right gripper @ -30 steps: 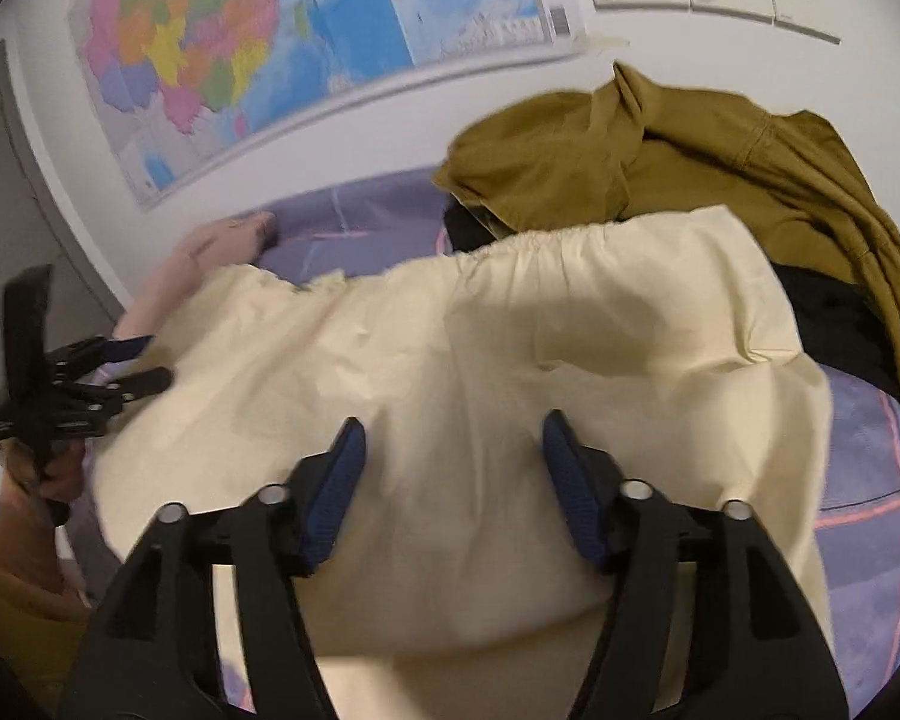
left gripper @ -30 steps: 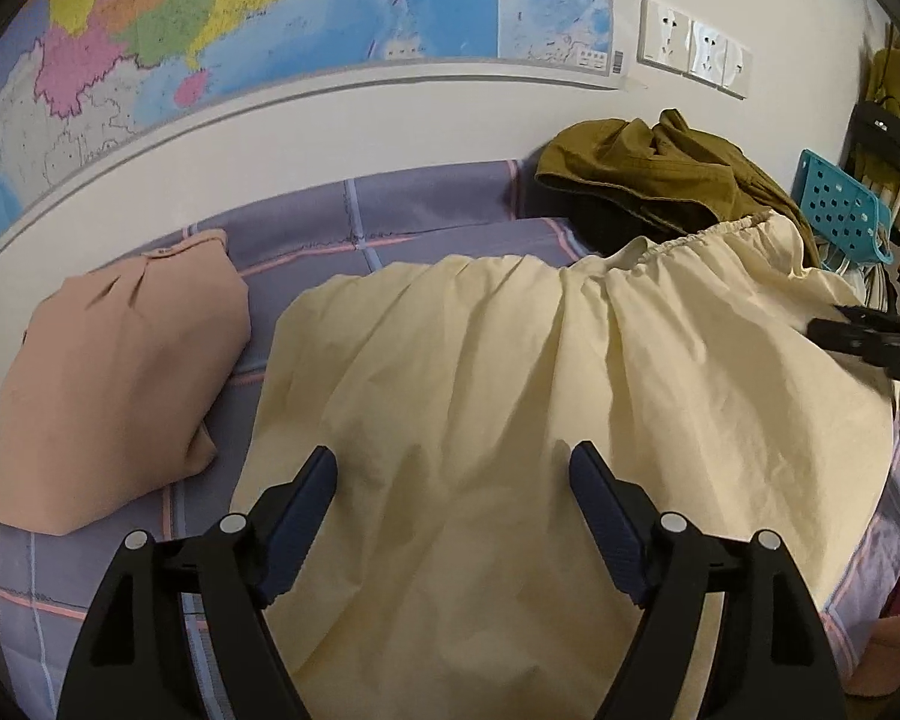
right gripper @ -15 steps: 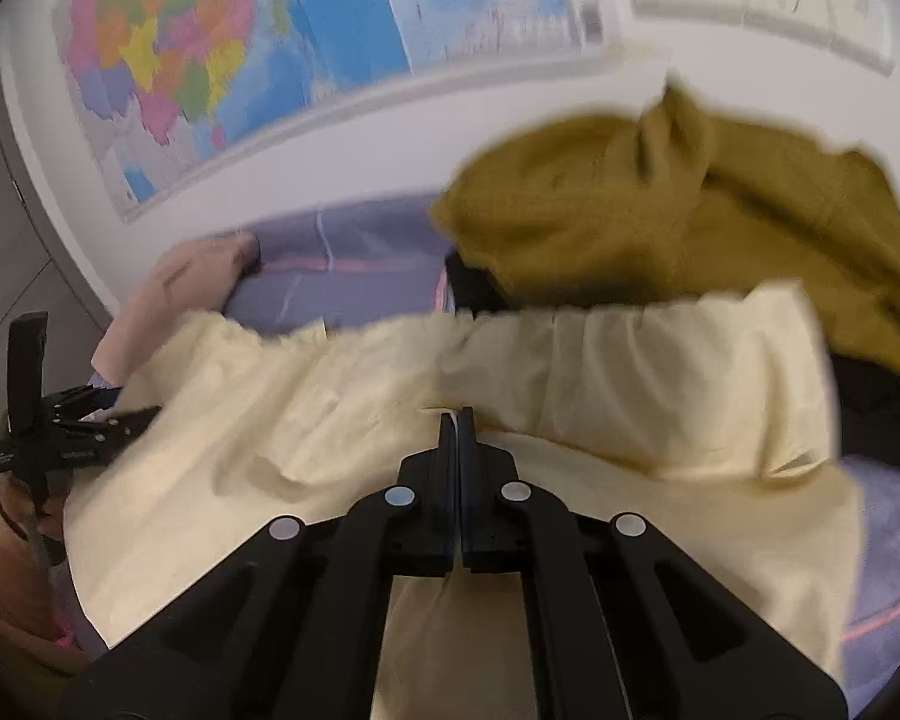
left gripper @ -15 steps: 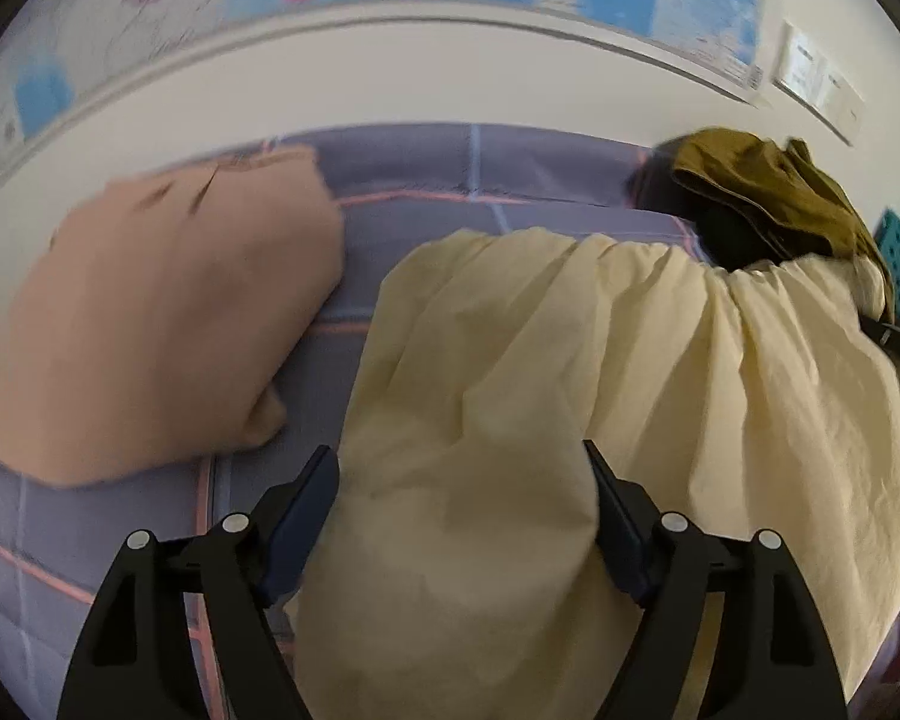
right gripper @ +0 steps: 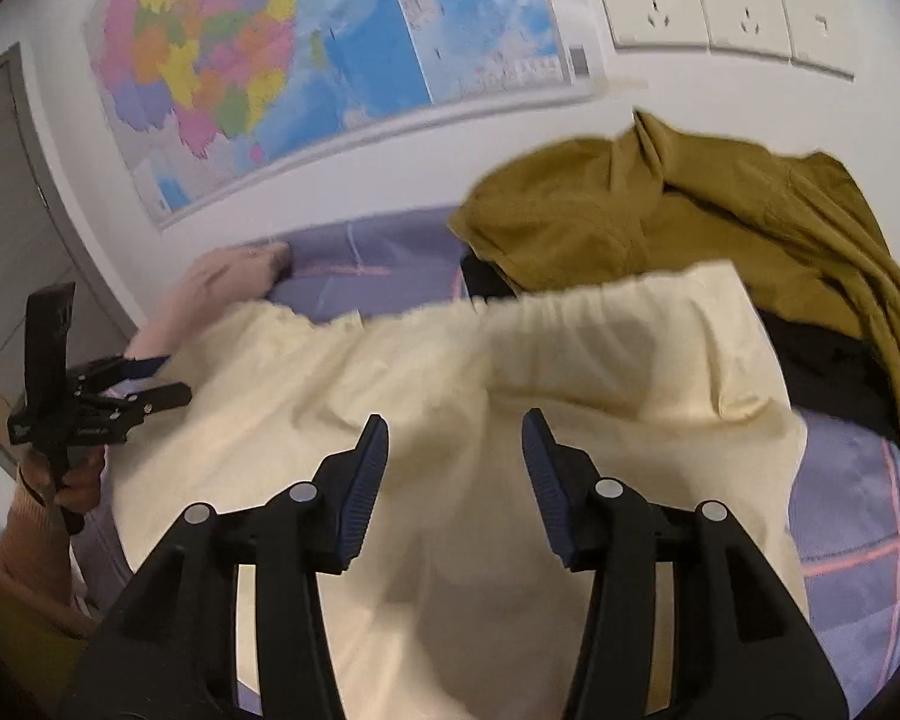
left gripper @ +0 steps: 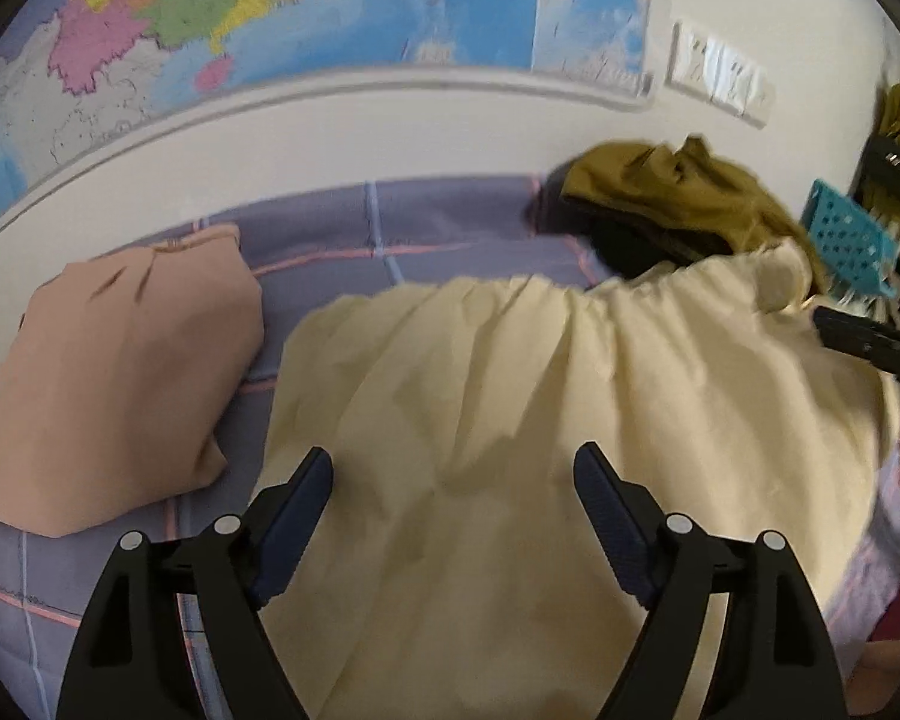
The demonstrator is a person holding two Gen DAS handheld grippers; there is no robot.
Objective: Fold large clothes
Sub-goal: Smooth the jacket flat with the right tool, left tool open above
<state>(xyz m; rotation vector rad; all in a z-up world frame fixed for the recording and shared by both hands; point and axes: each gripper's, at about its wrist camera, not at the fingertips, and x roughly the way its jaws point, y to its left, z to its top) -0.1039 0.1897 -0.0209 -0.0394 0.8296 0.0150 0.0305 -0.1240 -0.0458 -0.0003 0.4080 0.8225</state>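
Left gripper (left gripper: 453, 474) tilting steeply downward, jaws standing wide apart, gripping nothing. Right gripper (right gripper: 455, 444) pointing slightly downward, jaws opening, nothing pinched between pads. Hand (right gripper: 69, 480) gripping left gripper's handle.

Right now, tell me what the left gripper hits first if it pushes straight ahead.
Most likely the cream garment spread on the bed: it fills the view ahead of the open left gripper. Depth is unclear.

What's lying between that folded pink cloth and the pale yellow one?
Only a bare strip of the purple checked bedsheet separates the pink cloth from the yellow cloth; the left wrist view shows it.
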